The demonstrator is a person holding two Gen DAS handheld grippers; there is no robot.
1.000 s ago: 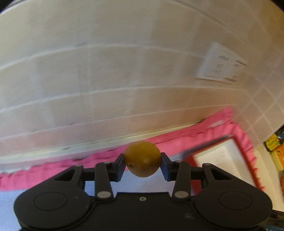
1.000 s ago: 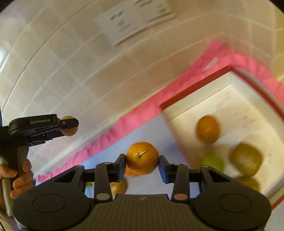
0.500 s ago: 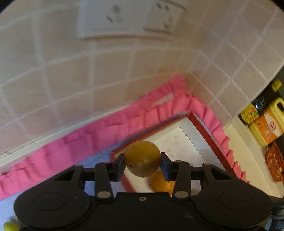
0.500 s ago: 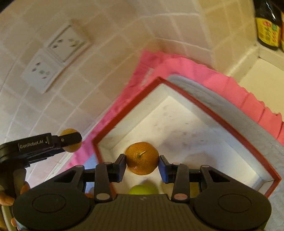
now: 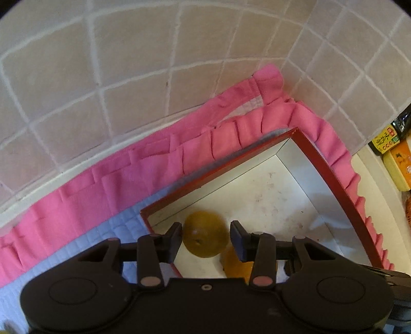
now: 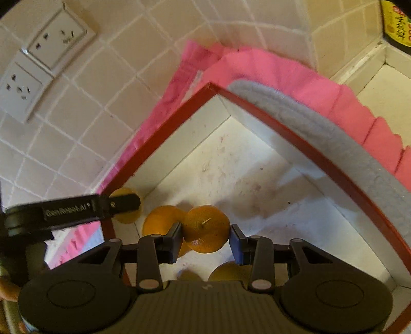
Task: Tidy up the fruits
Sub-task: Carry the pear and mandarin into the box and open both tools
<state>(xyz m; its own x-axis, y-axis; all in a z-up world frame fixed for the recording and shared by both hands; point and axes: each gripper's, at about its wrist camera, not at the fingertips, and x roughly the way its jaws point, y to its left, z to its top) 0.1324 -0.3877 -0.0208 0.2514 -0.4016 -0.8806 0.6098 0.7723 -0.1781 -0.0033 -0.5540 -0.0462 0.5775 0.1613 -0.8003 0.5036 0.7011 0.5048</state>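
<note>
Over the near-left corner of the red-rimmed box [image 5: 331,177], left wrist view: the left gripper [image 5: 206,237] has its jaws parted slightly wider than the brownish-yellow fruit [image 5: 204,237] sitting between them. A thin gap shows on the right side; the left pad is at or almost at the skin (contact not certain). Whether the fruit rests on the white box floor or is in mid-air cannot be told. An orange [image 5: 235,266] lies in the box just below and right of it, partly hidden behind the right finger. The box sits on a pale quilted mat [image 5: 84,246] with a pink ruffled border [image 5: 143,169], pushed against the tiled wall [image 5: 128,64]. Yellow bottles [image 5: 397,154] stand at the right edge.

Right wrist view: the right gripper [image 6: 206,239] has its jaws slightly apart around a stemmed orange [image 6: 206,228]; the left pad touches or nearly touches, a small gap shows on the right. It hangs above the box [image 6: 308,149] floor. A second orange [image 6: 160,223] lies just left, and more fruit [image 6: 228,273] sits below, mostly covered by the gripper body. The left gripper [image 6: 123,203] enters from the left over the box rim (brownish fruit [image 6: 125,217] at its tip). Two wall sockets [image 6: 41,61] are upper left; a dark bottle [image 6: 397,23] is upper right.
</note>
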